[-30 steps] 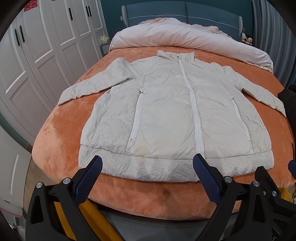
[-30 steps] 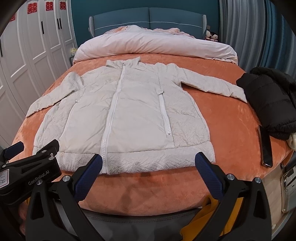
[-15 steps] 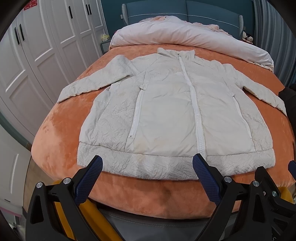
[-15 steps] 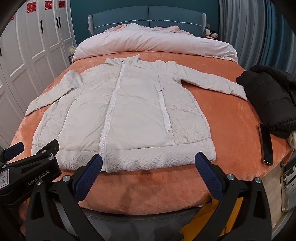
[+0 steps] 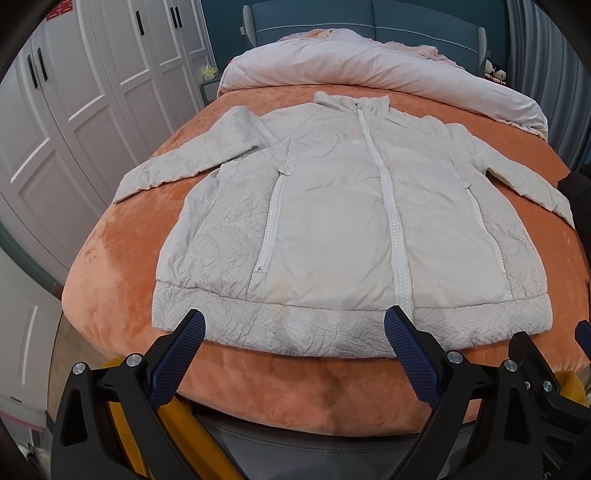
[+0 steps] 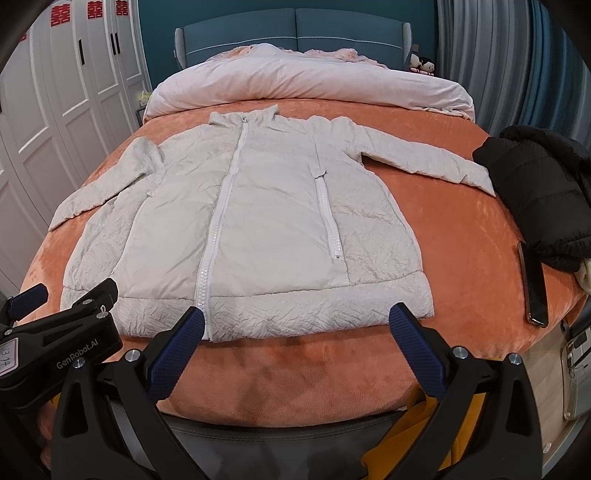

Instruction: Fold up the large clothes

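Cream puffer jacket point(image 5: 343, 229) lies flat, zipped, mid-bed point(image 5: 110, 266). We've got left gripper point(image 5: 295, 354) and right gripper point(image 6: 299, 343) jaws wide open, holding nothing, near the hem. Black coat point(image 6: 543, 192) cut off far right.

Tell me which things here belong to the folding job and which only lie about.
Belong to the job:
- cream-white zip-front padded jacket, spread flat
- orange plush bed cover under it

Lying about:
- black puffy jacket
- dark slim phone
- rolled pale pink duvet

Home bedroom, orange-covered bed point(image 6: 461, 236), padded headboard point(image 6: 295, 27) (teal), white wardrobes point(image 5: 92, 92)
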Motion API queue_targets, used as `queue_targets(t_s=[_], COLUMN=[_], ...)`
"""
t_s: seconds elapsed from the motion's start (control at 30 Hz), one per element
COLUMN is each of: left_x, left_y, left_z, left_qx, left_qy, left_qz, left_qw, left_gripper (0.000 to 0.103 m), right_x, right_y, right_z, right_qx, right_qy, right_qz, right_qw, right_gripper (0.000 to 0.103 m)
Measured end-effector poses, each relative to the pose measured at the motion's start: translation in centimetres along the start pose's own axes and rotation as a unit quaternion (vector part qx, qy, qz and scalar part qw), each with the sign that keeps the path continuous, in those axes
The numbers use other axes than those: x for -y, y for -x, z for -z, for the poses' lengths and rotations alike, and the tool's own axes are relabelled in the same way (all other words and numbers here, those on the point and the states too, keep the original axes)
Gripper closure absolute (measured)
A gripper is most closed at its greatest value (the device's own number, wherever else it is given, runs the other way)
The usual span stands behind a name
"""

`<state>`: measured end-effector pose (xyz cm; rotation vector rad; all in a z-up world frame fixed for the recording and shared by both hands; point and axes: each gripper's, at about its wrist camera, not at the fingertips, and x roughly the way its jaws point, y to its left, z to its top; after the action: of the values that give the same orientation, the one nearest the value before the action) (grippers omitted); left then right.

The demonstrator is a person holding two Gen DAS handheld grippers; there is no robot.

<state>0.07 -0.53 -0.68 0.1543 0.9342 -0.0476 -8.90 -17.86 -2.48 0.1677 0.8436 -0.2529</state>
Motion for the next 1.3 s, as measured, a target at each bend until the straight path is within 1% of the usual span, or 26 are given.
queue_targets(t_s=[0.17, 0.27, 0.37, 0.47, 0.57, 0.6, 0.63, 0.67, 0.77, 0.8, 0.87, 0.93, 0.97, 1.07, 1.13, 1.17, 1.23, 1.27, 1.3], left_x=[0.3, 0.7, 1.0, 0.7, 0.1, 0.0, -0.3, -0.5, -1.6, -2.1, -2.5, -2.7, -2.8, -3.0, -3.2, -3.3, -3.3, -3.3, -3.3], left_y=[-0.5, -1.2, -2.2, -3.6, -5.6, -6.1, -6.8, -7.4, -9.7, -10.7, -12.4, -13.7, -14.4, -16.5, -17.8, -18.4, -19.2, -19.3, -19.6], left_z=[-0.2, -0.5, -1.1, -2.3, -4.1, -4.6, -5.2, -5.7, -7.7, -8.5, -9.6, -10.2, -10.5, -11.1, -11.3, -11.3, -11.3, -11.2, -11.2], left_qx=[-0.005, -0.011, -0.016, -0.018, -0.013, -0.012, -0.011, -0.012, -0.018, -0.020, -0.019, -0.020, -0.023, -0.032, -0.039, -0.041, -0.038, -0.036, -0.034], left_qy=[-0.002, -0.008, -0.014, -0.016, -0.012, -0.009, -0.006, -0.001, 0.025, 0.034, 0.041, 0.042, 0.042, 0.049, 0.057, 0.062, 0.063, 0.062, 0.061], left_qz=[-0.001, -0.001, 0.000, -0.001, -0.008, -0.012, -0.017, -0.020, -0.023, -0.024, -0.030, -0.036, -0.040, -0.042, -0.039, -0.036, -0.032, -0.032, -0.030], left_qw=[1.0000, 0.9999, 0.9998, 0.9997, 0.9998, 0.9998, 0.9998, 0.9997, 0.9993, 0.9989, 0.9985, 0.9983, 0.9981, 0.9974, 0.9968, 0.9966, 0.9968, 0.9969, 0.9971], left_gripper=[0.008, 0.007, 0.007, 0.007, 0.007, 0.007, 0.007, 0.007, 0.007, 0.007, 0.007, 0.007, 0.007, 0.007, 0.007, 0.006, 0.005, 0.005, 0.005], right_x=[0.1, 0.3, 1.6, 4.9, 10.0, 12.4, 14.9, 16.3, 23.4, 25.2, 28.8, 32.6, 34.5, 37.8, 39.4, 39.7, 39.6, 39.5, 39.6], right_y=[-0.6, -1.5, -2.6, -4.8, -7.7, -8.9, -10.1, -10.7, -14.5, -15.6, -17.8, -20.4, -21.7, -24.3, -26.4, -27.1, -28.1, -28.4, -29.0], right_z=[0.0, -0.3, -1.0, -2.2, -4.3, -5.4, -6.5, -7.1, -10.2, -10.9, -12.2, -13.4, -13.9, -14.6, -14.8, -15.0, -15.4, -15.8, -16.8], right_qx=[-0.005, -0.009, -0.012, -0.016, -0.021, -0.021, -0.016, -0.012, 0.007, 0.008, 0.011, 0.012, 0.013, 0.013, 0.010, 0.009, 0.009, 0.014, 0.017], right_qy=[0.000, 0.000, -0.015, -0.046, -0.092, -0.115, -0.138, -0.149, -0.207, -0.222, -0.260, -0.308, -0.333, -0.379, -0.404, -0.411, -0.414, -0.412, -0.409], right_qz=[-0.001, -0.009, -0.020, -0.015, -0.006, -0.004, -0.003, -0.002, -0.001, -0.002, -0.004, -0.003, 0.011, 0.030, 0.042, 0.042, 0.047, 0.049, 0.033], right_qw=[1.000, 1.000, 1.000, 0.999, 0.996, 0.993, 0.990, 0.989, 0.978, 0.975, 0.966, 0.951, 0.943, 0.925, 0.914, 0.911, 0.909, 0.910, 0.912], right_gripper=[0.005, 0.005, 0.005, 0.005, 0.005, 0.005, 0.005, 0.005, 0.005, 0.005, 0.005, 0.006, 0.006, 0.007, 0.012, 0.019, 0.028, 0.041, 0.062])
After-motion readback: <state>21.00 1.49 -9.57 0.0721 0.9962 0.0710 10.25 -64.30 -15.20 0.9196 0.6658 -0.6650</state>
